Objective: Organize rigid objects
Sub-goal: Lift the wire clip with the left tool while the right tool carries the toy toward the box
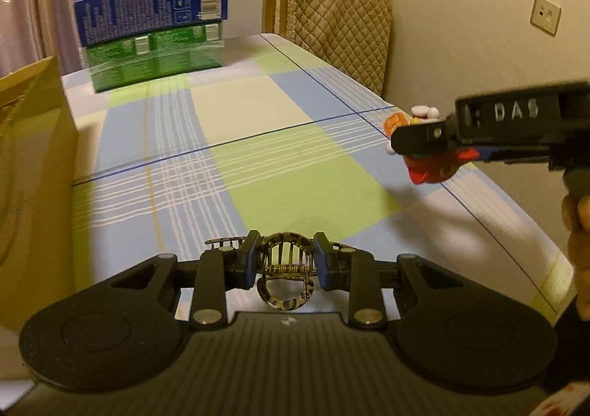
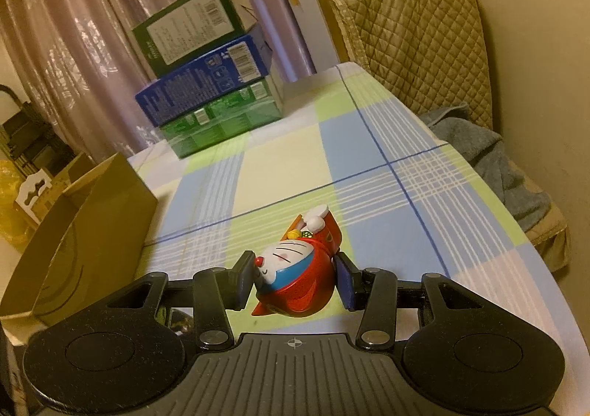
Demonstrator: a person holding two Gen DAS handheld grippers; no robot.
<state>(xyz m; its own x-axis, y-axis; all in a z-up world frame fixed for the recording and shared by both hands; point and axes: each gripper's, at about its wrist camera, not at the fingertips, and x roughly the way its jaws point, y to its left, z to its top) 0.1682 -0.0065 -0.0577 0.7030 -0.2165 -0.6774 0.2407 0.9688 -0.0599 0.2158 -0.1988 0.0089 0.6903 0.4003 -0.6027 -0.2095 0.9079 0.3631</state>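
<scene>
Glossily, left gripper (image 1: 284, 261) clamps mottled hair claw (image 1: 285, 274) — right gripper (image 2: 295, 277), rounded figurine (image 2: 297, 268).

Between the black left tongs (image 1: 284, 263) sits a mottled brown-and-cream hair claw (image 1: 285, 274). The right tongs (image 2: 295, 277) frame a red, blue and white cat figurine (image 2: 295, 268). Beyond both, the worktop (image 2: 280, 172) cloth is checked blue, green and cream.

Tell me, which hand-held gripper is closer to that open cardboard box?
Left. The cardboard box stands right beside the left hand-held gripper, which grips a hair claw. The right hand-held gripper, gripping a red toy figure, is over the table's other side.
</scene>
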